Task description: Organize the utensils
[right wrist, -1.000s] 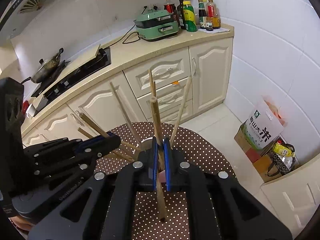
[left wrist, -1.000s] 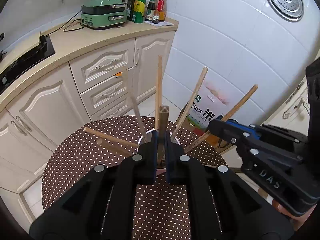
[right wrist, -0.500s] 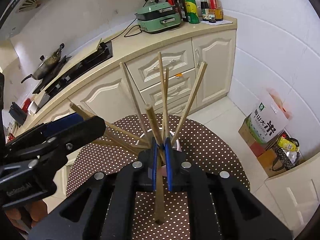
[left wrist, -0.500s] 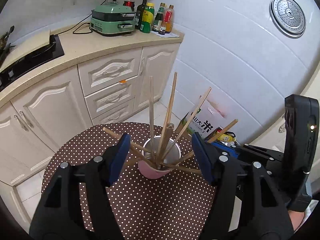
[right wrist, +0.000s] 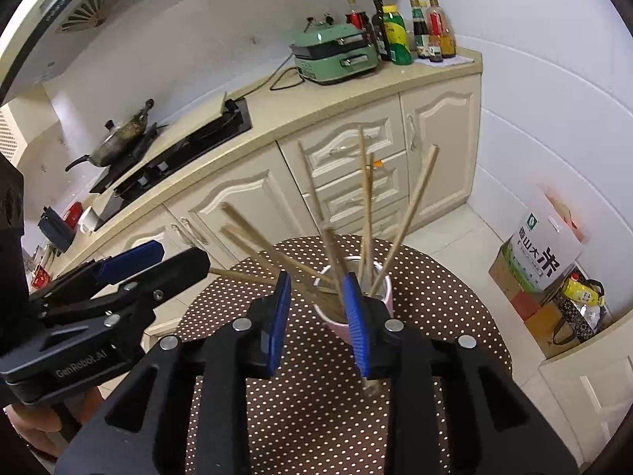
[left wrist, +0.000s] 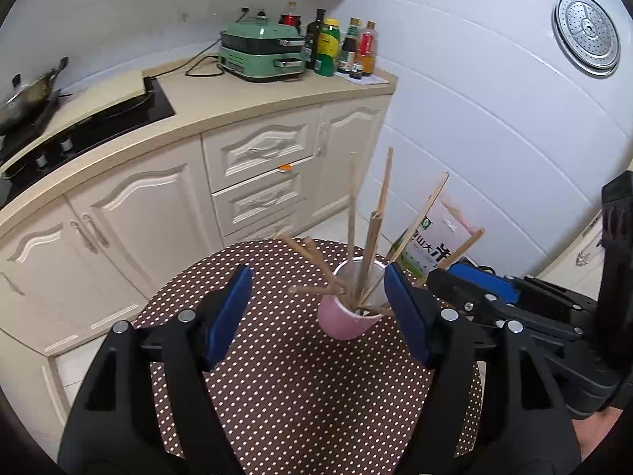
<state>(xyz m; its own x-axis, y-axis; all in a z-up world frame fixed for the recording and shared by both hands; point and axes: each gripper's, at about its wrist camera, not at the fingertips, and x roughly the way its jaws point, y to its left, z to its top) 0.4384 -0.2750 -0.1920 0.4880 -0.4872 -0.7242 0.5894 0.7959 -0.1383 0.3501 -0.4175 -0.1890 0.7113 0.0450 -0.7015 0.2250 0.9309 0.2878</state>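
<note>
Your left tongs (left wrist: pixel 318 308) are spread wide and have just been opening, with nothing pressed between the blue pads (left wrist: pixel 229 316); the pink cup (left wrist: pixel 348 316) sits just beyond them, nearer the right-hand pad. That cup stands upright on the round polka-dot desk (left wrist: pixel 300 396), and it's your landmark here. The wooden chopsticks (left wrist: pixel 370 245) are fanned out of the cup in all directions, some near upright, some leaning low over its rim toward the cabinets.

Your right tongs (right wrist: pixel 316 316) stand partly apart and have also just been opening. One chopstick (right wrist: pixel 334 253) runs down from the cup between the pads, close along the right one; whether it touches that pad I can't tell, but the gap is clearly wider than the stick, so nothing is clamped.

From the right wrist view, your left tongs show to the left of the cup, apart from it. Behind the cup, the cream cabinets (left wrist: pixel 158 213) and a green appliance (left wrist: pixel 261 53).
</note>
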